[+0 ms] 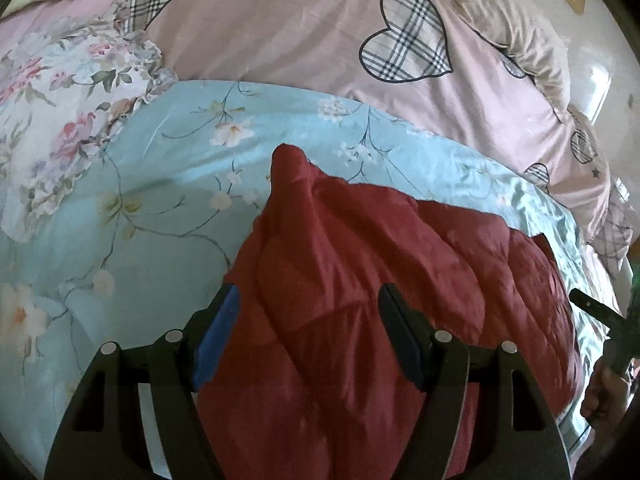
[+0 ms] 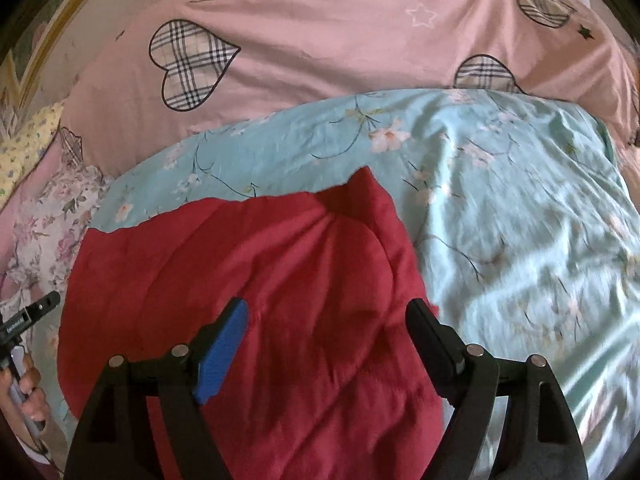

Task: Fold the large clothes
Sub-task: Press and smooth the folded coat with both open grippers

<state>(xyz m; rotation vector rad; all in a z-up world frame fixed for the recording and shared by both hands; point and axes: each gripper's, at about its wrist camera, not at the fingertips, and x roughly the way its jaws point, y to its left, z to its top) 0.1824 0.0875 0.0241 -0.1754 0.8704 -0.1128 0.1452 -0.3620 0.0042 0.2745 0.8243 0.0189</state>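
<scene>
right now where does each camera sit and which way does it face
Left wrist: on the left gripper, angled down at the red quilted garment on the light blue floral sheet; open jaws show, the other hand at right edge.
Right wrist: on the right gripper, angled down at the garment's right part; open jaws show, the other hand at left edge.
Shared: garment, blue sheet, pink heart-print cover.

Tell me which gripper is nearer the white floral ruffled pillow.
Left. The left gripper hangs open over the red jacket on the side toward the ruffled pillow; the right gripper is open over the jacket's far side, away from it.
</scene>
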